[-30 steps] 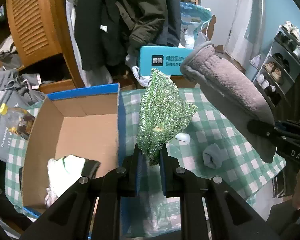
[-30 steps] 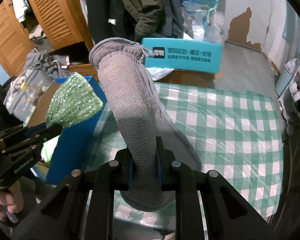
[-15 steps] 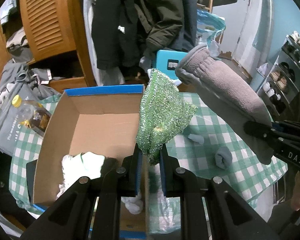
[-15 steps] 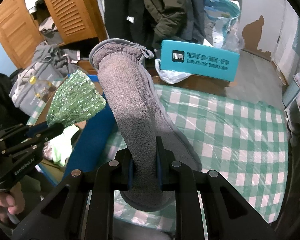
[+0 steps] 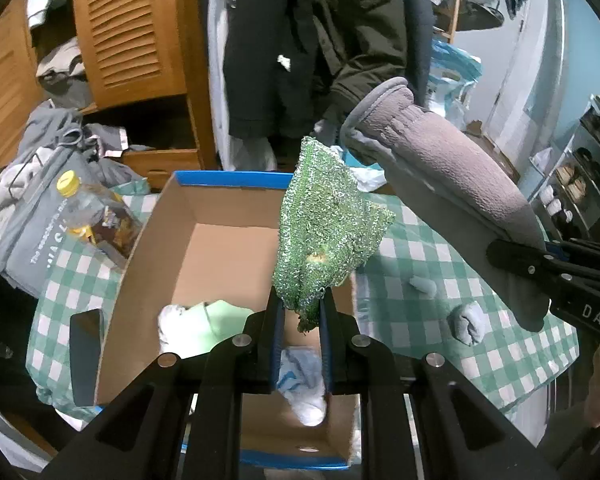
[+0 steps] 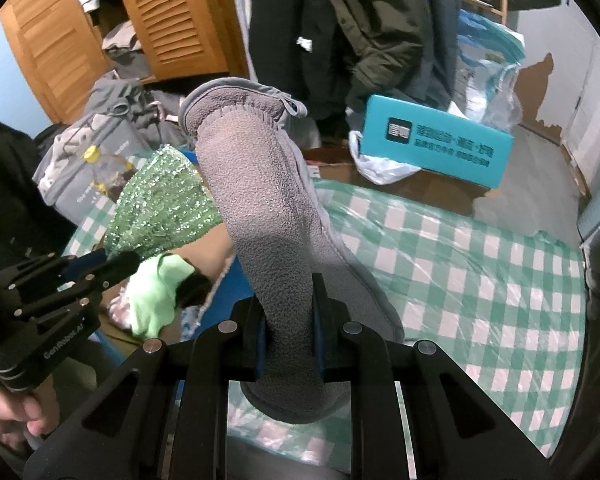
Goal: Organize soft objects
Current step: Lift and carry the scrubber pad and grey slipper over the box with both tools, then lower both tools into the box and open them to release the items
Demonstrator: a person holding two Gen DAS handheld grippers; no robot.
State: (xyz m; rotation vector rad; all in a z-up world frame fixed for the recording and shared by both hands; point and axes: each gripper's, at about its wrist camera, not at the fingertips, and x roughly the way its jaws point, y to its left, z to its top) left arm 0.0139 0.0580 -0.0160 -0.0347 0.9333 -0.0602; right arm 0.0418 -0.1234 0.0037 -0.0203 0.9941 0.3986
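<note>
The left gripper [image 5: 300, 320] is clamped on the lower tip of a glittery green knitted cloth [image 5: 324, 236], which stands up from the jaws directly above an open brown cardboard box with blue outer edges [image 5: 228, 248]. The right gripper [image 6: 288, 344] is clamped around the middle of a long grey fleece slipper sock [image 6: 260, 216], held upright just to the right of the box, over a green-and-white checked tablecloth [image 6: 480, 264]. Inside the box lie a pale green and white glove [image 5: 204, 320] and some white fabric with blue markings [image 5: 300, 376], so part of the sorting looks done. Both held items are not yet in the box. On the tablecloth to the right of the box sit a rolled grey sock [image 5: 466, 326] and a smaller pale grey bundle [image 5: 422, 284], which likely remain to be collected. To the left of the box are a plastic bottle with a yellow cap [image 5: 88, 208] and a grey bag [image 5: 24, 236] with white lettering too distorted to read. Beyond the box, a teal rectangular carton [image 6: 436, 140] carries dark Chinese characters that are too small to make out. The right gripper body shows the letters "DAS", and the left gripper body reads roughly "GenRobot.AI".
</note>
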